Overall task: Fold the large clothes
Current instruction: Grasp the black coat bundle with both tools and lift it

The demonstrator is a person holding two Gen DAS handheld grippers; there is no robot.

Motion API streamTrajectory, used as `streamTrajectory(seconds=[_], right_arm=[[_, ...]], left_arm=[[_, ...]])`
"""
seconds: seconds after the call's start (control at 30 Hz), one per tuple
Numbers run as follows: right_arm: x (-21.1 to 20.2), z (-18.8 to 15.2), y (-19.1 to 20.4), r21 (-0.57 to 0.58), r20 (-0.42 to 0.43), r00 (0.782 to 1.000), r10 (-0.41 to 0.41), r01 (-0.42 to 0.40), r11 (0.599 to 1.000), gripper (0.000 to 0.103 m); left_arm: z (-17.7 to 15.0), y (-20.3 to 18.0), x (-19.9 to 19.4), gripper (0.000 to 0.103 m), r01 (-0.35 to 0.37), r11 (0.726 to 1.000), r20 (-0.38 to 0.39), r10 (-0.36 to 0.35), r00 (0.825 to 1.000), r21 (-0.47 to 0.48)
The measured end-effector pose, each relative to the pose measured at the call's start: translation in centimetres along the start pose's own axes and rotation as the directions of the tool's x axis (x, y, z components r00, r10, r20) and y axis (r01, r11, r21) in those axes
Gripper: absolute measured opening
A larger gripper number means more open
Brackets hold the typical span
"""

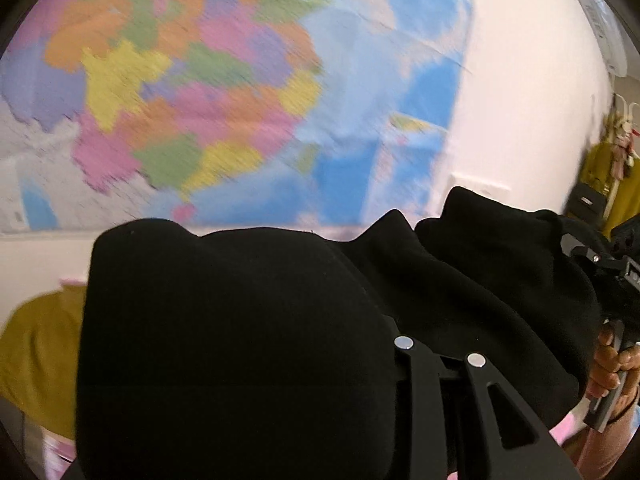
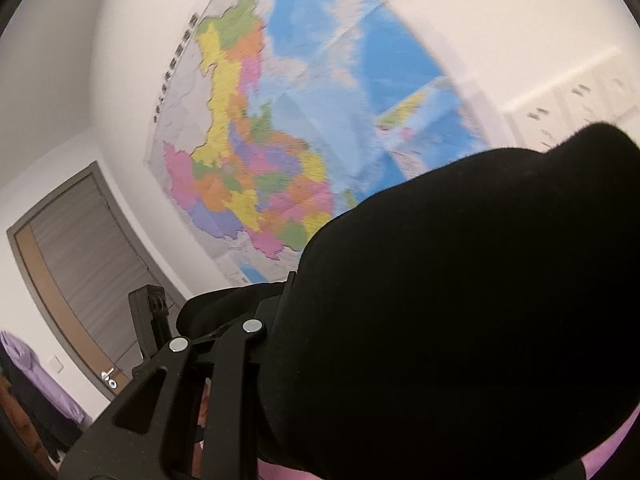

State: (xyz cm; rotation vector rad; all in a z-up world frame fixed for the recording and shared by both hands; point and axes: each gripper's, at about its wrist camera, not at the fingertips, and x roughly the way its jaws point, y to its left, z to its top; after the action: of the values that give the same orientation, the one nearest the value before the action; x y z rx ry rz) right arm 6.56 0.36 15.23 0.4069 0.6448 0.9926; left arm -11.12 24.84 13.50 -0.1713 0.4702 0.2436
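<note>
A large black garment (image 1: 240,340) is held up in the air between both grippers, facing a wall. In the left wrist view it drapes over the left gripper (image 1: 440,354), whose fingers are close together and pinch the cloth; the fingertips are buried in the fabric. The garment stretches right to the right gripper (image 1: 612,264) and the hand holding it. In the right wrist view the same black garment (image 2: 440,300) covers the right gripper (image 2: 218,336), whose fingers are also closed on the cloth. The left gripper (image 2: 150,320) shows at the left.
A colourful wall map (image 1: 224,92) hangs straight ahead; it also shows in the right wrist view (image 2: 280,140). A grey door (image 2: 76,260) is at the left. Mustard cloth (image 1: 40,360) lies low left, and a clothes rack (image 1: 616,152) stands at the right.
</note>
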Motion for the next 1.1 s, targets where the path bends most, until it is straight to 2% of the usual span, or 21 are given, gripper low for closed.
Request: streamTrajectory(seconds=[0.2,0.4,0.67,0.77,0.87,0.97,1.03,1.1], right_arm=[[6.9,1.7,3.4,-0.058,-0.04,0.997,0.07,-0.072,0.996,0.025],[13.4,1.9,6.1,-0.066,-0.093,0.988,0.121,-0.128,0.99,0.025],[22.5,1.2,9.5,-0.063,-0.146,0.97,0.193,-0.203,0.977,0.025],[25.5,1.0,10.3,-0.051,-0.148,0.964,0.219,-0.229,0.972,0.025],[27.8,0.9,11.3,-0.053,-0.137,0.961,0.238,-0.247,0.968,0.025],[30.2,-0.4,12.8,-0.085,-0.122,0.955,0.271,-0.282,0.955,0.025],[31.8,-2.3,13.0,-0.082,-0.148,0.947,0.284,-0.298,0.951,0.025],[34.4,-6.1,12.5,-0.077,-0.244,0.935,0.258,-0.283,0.956,0.025]], left_arm=[[2.4,5.0,-1.6,0.029,-0.13,0.991,0.06,0.133,0.989,-0.042],[4.2,10.9,-3.1,0.029,-0.257,0.963,0.072,0.263,0.962,-0.086],[6.5,19.0,-4.5,0.029,-0.368,0.913,0.083,0.386,0.919,-0.176],[7.1,21.6,-4.6,0.028,-0.418,0.888,0.081,0.439,0.895,-0.19],[8.2,23.9,-4.7,0.028,-0.474,0.86,0.096,0.497,0.863,-0.192],[8.8,26.2,-5.1,0.028,-0.525,0.828,0.136,0.553,0.822,-0.194],[8.1,28.1,-5.0,0.029,-0.554,0.804,0.137,0.587,0.798,-0.214],[5.5,31.2,-4.0,0.029,-0.573,0.78,0.086,0.608,0.789,-0.253]])
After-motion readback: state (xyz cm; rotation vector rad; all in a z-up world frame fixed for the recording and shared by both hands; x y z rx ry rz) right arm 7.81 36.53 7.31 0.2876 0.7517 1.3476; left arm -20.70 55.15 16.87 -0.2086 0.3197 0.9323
